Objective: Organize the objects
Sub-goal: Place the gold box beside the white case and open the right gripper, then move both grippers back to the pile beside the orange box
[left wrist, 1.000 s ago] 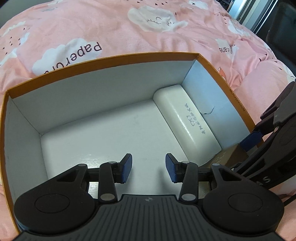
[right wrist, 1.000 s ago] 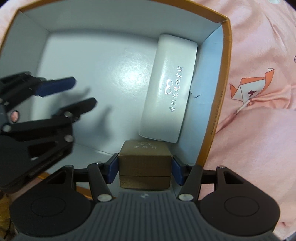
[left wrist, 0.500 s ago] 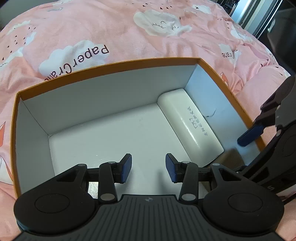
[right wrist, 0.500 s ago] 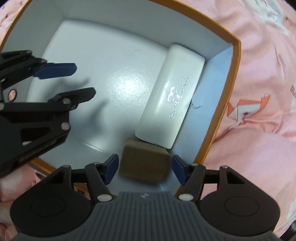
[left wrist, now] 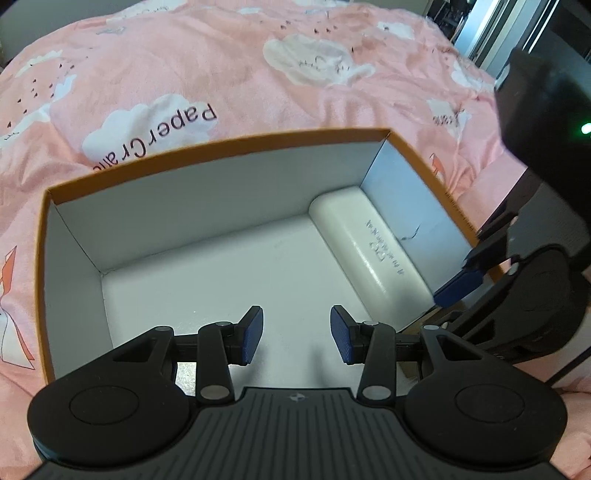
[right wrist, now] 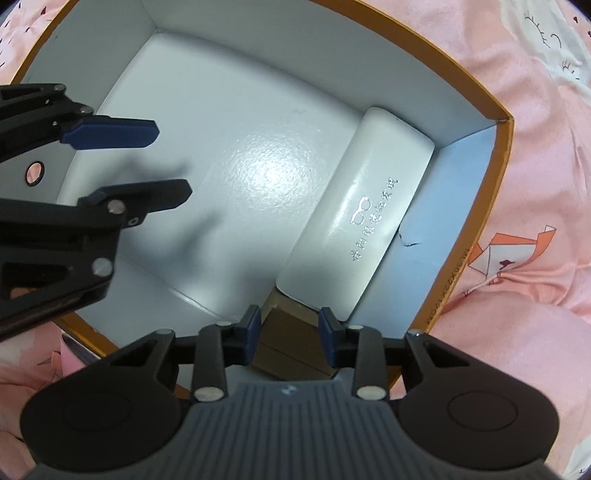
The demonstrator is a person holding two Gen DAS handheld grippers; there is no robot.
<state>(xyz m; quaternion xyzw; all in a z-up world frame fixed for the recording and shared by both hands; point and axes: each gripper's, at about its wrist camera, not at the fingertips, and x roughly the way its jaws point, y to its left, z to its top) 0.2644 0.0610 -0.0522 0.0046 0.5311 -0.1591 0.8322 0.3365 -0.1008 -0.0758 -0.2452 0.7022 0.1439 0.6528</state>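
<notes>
An orange box with a white inside (left wrist: 221, 146) (right wrist: 504, 155) lies on the bed. A white glasses case (left wrist: 365, 240) (right wrist: 362, 221) lies along its right wall. A small brown cardboard box (right wrist: 291, 343) sits in the near right corner, against the case's end; only a sliver shows in the left wrist view (left wrist: 432, 317). My right gripper (right wrist: 290, 334) hovers above the brown box, jaws open and apart from it; it shows in the left wrist view (left wrist: 458, 284). My left gripper (left wrist: 295, 334) is open and empty over the box floor; it shows in the right wrist view (right wrist: 147, 158).
A pink duvet (left wrist: 258, 74) with white clouds and paper crane prints surrounds the box. The box floor (right wrist: 236, 177) left of the case is bare. Dark furniture and a window (left wrist: 517, 29) stand at the far right.
My right gripper opened and let go of the brown box, which now rests in the corner, then lifted away and partly narrowed its jaws. My left gripper pulled back slightly.
</notes>
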